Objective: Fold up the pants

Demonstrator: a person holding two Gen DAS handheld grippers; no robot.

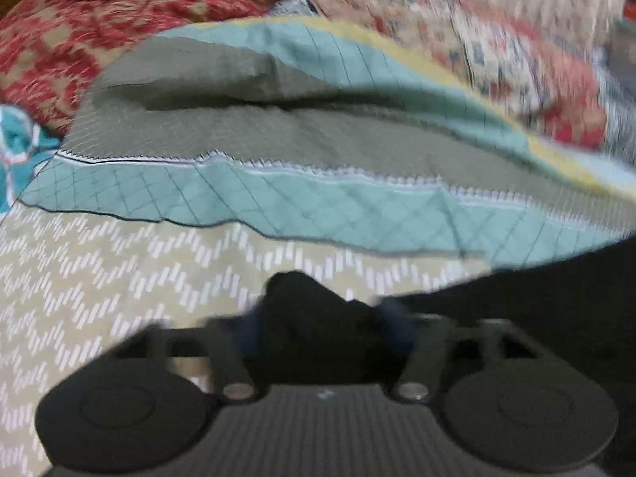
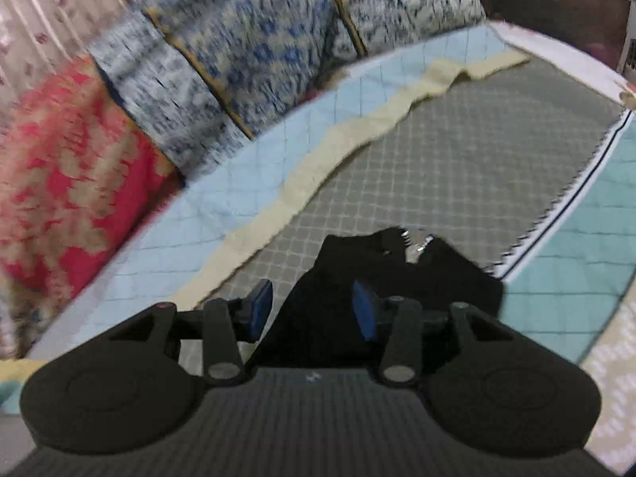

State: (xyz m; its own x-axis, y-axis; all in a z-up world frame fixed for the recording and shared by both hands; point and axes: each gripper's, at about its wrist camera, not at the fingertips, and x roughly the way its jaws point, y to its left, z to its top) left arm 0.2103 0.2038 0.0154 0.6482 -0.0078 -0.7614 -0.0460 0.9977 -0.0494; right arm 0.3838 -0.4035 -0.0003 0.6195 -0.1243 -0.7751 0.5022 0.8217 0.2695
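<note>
The black pants [image 1: 536, 290] stretch from my left gripper off to the right over the bed. My left gripper [image 1: 318, 330] is shut on a bunched edge of the pants, its blue pads [image 1: 248, 332] pressed against the cloth. In the right wrist view the pants [image 2: 397, 270] hang bunched between the fingers, with a metal zipper [image 2: 415, 244] showing at the top. My right gripper [image 2: 314, 310] holds this black cloth between its blue pads [image 2: 260, 308], lifted above the quilt. Both views are blurred by motion.
A grey and teal quilted blanket [image 1: 318, 147] with a yellow border covers the bed; it also shows in the right wrist view [image 2: 457, 167]. A beige zigzag sheet [image 1: 99, 278] lies nearer. Red patterned bedding [image 1: 99, 20] and blue patterned pillows [image 2: 238, 59] sit behind.
</note>
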